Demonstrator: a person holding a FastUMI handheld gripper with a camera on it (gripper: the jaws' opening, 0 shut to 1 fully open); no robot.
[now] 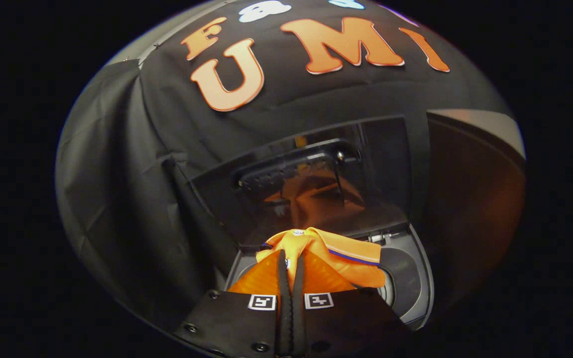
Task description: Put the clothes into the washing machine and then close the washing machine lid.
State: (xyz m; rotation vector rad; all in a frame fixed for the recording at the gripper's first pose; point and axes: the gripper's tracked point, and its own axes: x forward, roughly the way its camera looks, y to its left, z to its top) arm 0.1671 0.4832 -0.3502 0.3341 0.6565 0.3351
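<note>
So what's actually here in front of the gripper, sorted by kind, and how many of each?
Orange garment, pinched between the shut fingers of the gripper: 1
Washing machine, its opening under the garment: 1
Washing machine lid, raised and reflecting orange: 1
Total: 3

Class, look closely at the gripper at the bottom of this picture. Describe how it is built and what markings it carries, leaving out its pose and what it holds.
The gripper has two slim fingers with ridged inner edges, standing side by side. Each rises from a flat, dark, angular plate fixed with round screws. Each plate bears a small square black-and-white tag beside its finger. No cables are visible.
</note>
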